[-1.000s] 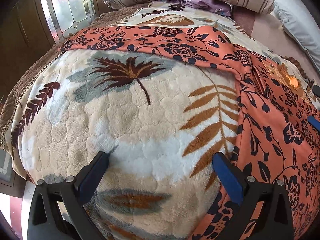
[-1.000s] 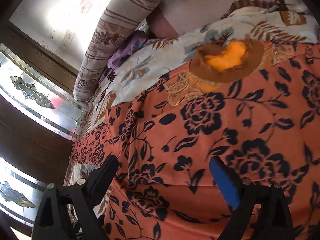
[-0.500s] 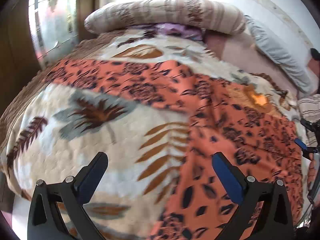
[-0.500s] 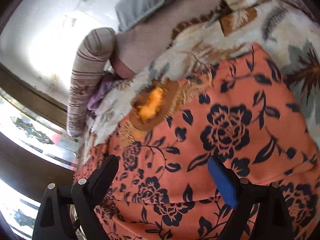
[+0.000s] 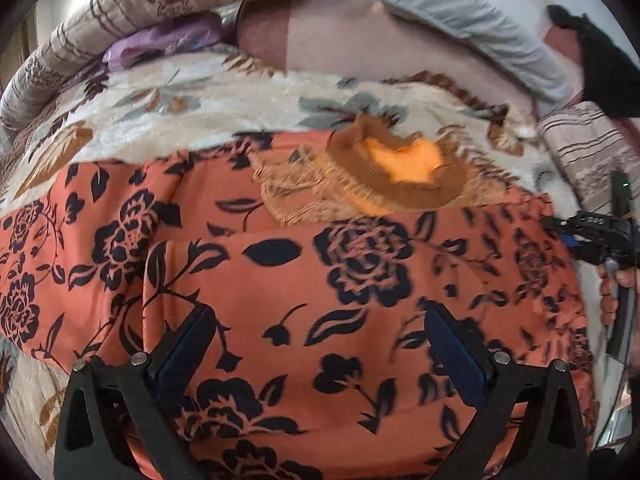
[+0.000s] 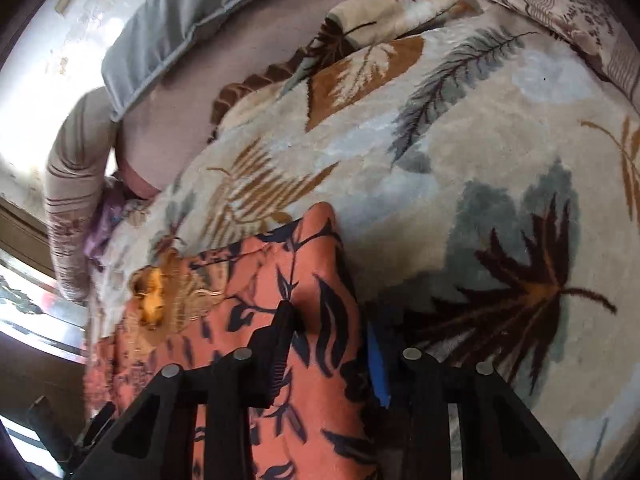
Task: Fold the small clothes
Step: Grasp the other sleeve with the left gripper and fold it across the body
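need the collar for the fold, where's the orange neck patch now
In the left wrist view the neck patch lies at the garment's far edge, right of centre, against the leaf blanket. In the right wrist view it sits far left.

Left gripper (image 5: pixel 316 344): 2 black triangular-framed fingers with blue pads and silver screws. Right gripper (image 6: pixel 330 344): same black frame, blue pad.

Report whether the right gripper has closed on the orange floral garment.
Shut on it: the right gripper pinches a raised ridge of the orange floral garment between its fingers, above the leaf-print blanket.
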A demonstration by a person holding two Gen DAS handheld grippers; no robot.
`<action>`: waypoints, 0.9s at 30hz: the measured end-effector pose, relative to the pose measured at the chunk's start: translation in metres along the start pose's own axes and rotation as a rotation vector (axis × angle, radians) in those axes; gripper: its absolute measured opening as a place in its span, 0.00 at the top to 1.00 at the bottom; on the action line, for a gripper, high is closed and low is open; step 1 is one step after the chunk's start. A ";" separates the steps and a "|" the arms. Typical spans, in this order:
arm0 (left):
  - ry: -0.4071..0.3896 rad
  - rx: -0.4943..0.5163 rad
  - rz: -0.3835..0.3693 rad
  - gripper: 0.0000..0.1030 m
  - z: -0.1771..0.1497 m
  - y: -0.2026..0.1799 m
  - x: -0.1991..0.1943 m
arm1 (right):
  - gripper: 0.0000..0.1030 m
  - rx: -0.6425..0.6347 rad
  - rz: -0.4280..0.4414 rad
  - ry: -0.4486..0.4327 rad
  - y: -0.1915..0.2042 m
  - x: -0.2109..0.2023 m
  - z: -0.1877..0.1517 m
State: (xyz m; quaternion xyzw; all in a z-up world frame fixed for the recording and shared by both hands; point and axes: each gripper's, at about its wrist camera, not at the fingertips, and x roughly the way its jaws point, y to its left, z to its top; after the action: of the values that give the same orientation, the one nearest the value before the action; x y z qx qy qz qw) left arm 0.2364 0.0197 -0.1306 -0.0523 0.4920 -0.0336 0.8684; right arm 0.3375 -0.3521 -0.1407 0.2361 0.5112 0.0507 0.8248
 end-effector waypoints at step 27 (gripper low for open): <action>-0.395 -0.937 -0.083 0.01 -0.067 0.425 -0.127 | 0.22 -0.252 -0.002 -0.183 0.126 -0.044 -0.215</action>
State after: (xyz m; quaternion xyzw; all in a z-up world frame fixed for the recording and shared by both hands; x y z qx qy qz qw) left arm 0.1162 0.4510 -0.1092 -0.4611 0.2779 0.1667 0.8261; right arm 0.1501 -0.1823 -0.1281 0.1336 0.4238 0.0918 0.8911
